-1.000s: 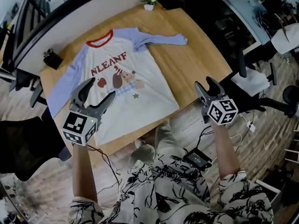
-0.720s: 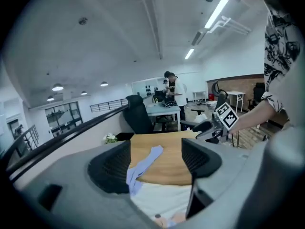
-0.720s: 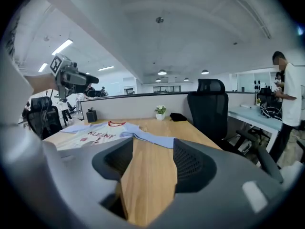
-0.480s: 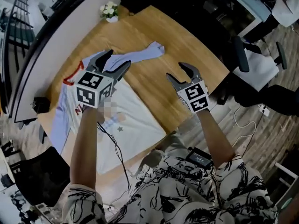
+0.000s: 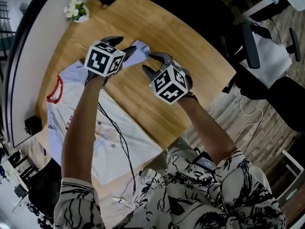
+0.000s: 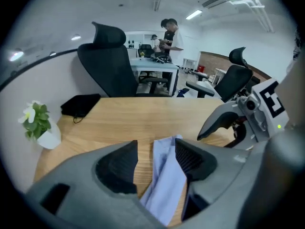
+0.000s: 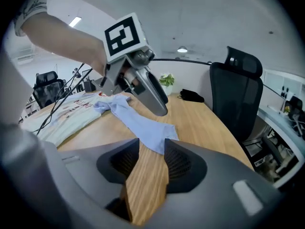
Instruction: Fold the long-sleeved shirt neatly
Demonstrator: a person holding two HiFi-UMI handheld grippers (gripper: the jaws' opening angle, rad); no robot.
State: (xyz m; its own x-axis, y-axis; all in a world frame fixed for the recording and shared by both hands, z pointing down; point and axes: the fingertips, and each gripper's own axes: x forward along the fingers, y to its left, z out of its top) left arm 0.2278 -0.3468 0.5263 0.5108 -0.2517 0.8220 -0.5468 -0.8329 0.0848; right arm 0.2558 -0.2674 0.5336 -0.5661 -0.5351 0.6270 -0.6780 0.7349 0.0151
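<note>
The jaws of our left gripper (image 6: 156, 147) stood apart and had just been closing. The pale blue sleeve (image 6: 164, 175) lay between them, close against one jaw, with bare wood showing beside the other. The jaws of our right gripper (image 7: 151, 144) were also apart and had just been closing. Their tips sat at the cuff end of that same sleeve but were not clamped on it. The long-sleeved shirt (image 5: 62, 109) lay flat, front up, on the wooden bench (image 5: 162, 30). It had a white body, a red neckband (image 5: 54, 89), pale blue sleeves and red lettering (image 7: 76, 105) on the chest. This sleeve stretched out across the bench away from the body, slightly rumpled near the shoulder.
</note>
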